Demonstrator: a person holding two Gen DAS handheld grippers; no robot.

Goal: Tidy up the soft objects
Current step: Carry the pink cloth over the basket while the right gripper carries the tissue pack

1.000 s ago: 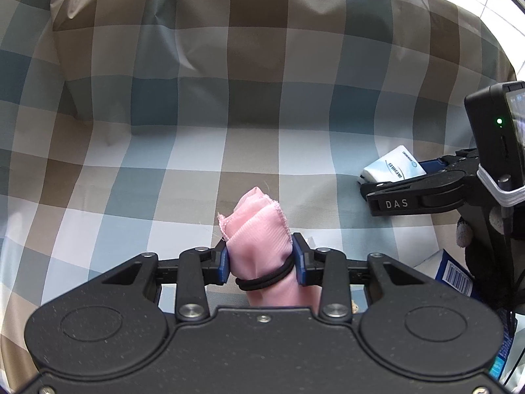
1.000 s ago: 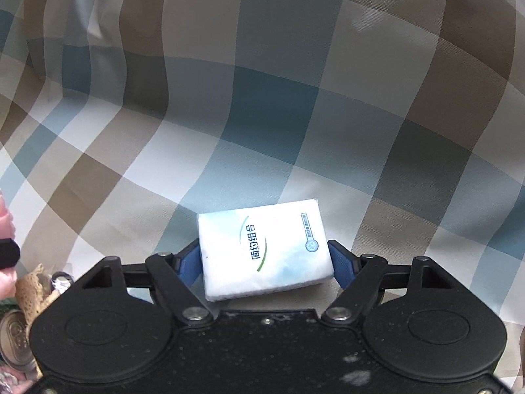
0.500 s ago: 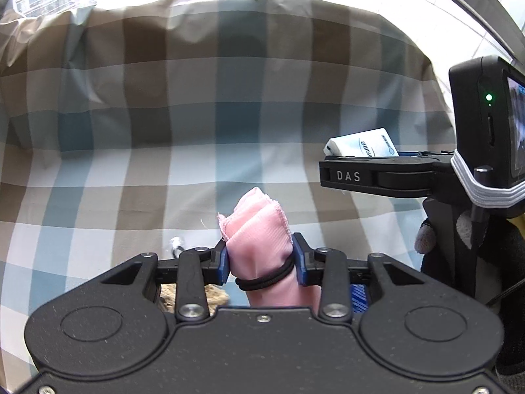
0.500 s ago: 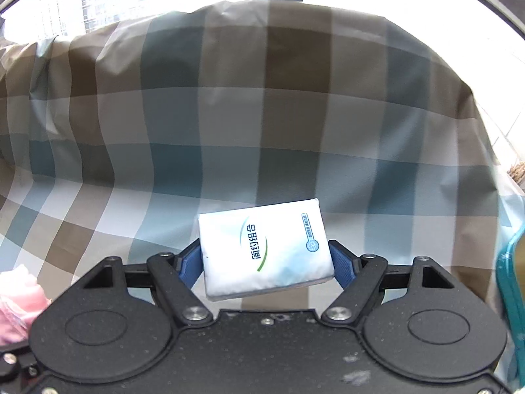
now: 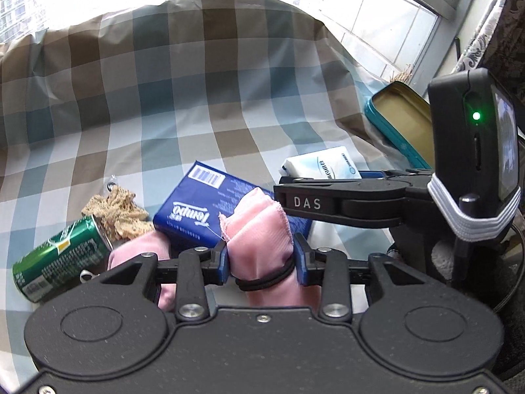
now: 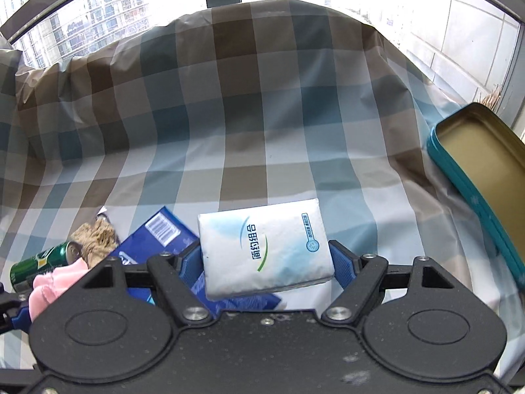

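My left gripper (image 5: 261,257) is shut on a rolled pink cloth (image 5: 259,226) bound with a black hair tie, held above the checked cloth. My right gripper (image 6: 265,259) is shut on a white tissue pack (image 6: 264,249) with green and blue print; the same tissue pack (image 5: 323,165) shows beyond the right gripper's side in the left wrist view. Below lie a blue Tempo tissue pack (image 5: 210,207), a second pink cloth (image 5: 141,252), a beige lace scrunchie (image 5: 115,213) and a green can (image 5: 55,261) on its side.
An open teal tin (image 6: 475,161) with a gold inside leans at the right edge of the checked cloth (image 6: 229,131). The cloth rises like a wall at the back, with windows behind it. The right gripper's body and camera (image 5: 472,151) stand close on my left gripper's right.
Both grippers have pulled back and up with their loads. The window, the teal tin and the items on the cloth have come into view.
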